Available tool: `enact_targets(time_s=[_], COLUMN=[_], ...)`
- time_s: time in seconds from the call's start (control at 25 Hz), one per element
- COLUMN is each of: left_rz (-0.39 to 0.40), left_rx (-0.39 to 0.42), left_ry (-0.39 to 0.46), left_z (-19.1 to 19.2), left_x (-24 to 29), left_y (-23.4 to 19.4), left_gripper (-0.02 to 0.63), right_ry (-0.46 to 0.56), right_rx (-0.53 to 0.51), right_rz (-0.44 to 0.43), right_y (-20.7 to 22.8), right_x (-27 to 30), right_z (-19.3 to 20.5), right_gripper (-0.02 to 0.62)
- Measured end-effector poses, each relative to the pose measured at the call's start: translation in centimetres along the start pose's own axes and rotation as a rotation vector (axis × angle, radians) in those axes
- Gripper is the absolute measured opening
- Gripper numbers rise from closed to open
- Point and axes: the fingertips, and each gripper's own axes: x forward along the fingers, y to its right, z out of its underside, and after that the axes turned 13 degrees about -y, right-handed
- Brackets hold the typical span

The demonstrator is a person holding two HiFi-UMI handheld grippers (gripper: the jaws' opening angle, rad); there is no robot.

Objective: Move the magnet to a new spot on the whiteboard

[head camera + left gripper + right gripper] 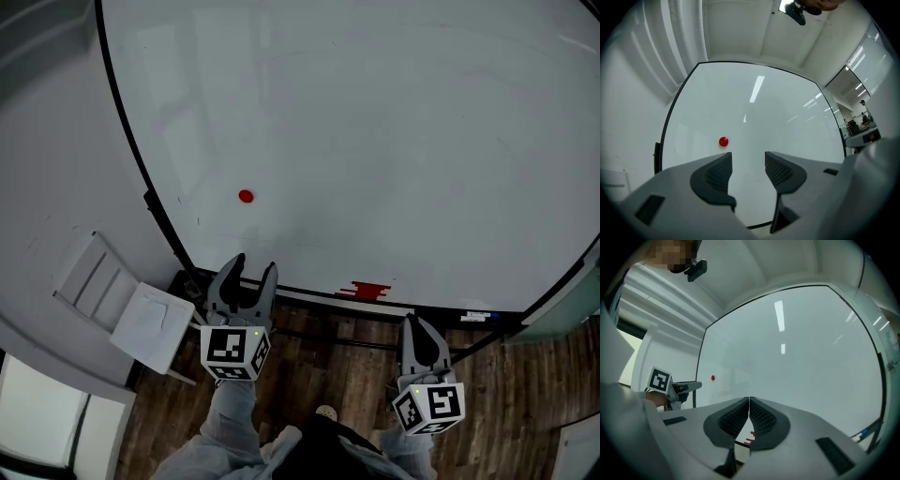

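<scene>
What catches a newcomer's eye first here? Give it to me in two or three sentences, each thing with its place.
A lone red magnet sits low on the left side of the big whiteboard. Just below it, the left hand-held gripper points at the board with its jaws apart and nothing between them. The right hand-held gripper hangs lower and to the right, jaws shut and empty.

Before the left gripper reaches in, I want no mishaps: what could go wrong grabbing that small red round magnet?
1. The small red round magnet sits left of the jaw gap of the open left gripper; a straight advance would likely miss.
2. It lies flat on the glossy white whiteboard, so jaws may slip off or scrape it.
</scene>
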Motion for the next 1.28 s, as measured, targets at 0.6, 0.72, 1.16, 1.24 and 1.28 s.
enact_targets(time_s=[0.6, 0.72, 1.16, 1.24, 1.28], left_rz=[0.244, 0.313, 0.458, 0.472, 0.476], left_rx=[-0.022, -0.035, -0.105, -0.09, -0.081], left_ry=[-0.104, -0.137, -0.237, -0.249, -0.25], left_z=[4.1, 5.1, 8.6, 8.9, 9.0], left_x=[-1.1, -1.3, -2.1, -2.0, -2.0], left_y=[9.8, 12.2, 17.3, 17.7, 17.8], left_gripper=[0.215, 0.215, 0.027, 0.011, 0.009], right_ry=[-0.036, -0.044, -0.086, -0.094, -0.099], right_rx=[0.025, 0.032, 0.049, 0.05, 0.049], right_rz=[0.094, 0.11, 0.128, 0.132, 0.132], right_y=[3.0, 3.7, 5.6, 5.9, 6.1], right_x=[-5.1, -5.5, -5.3, -5.2, -5.1], right_z=[2.4, 2.8, 4.6, 4.9, 5.0], right_gripper=[0.028, 0.028, 0.028, 0.028, 0.028])
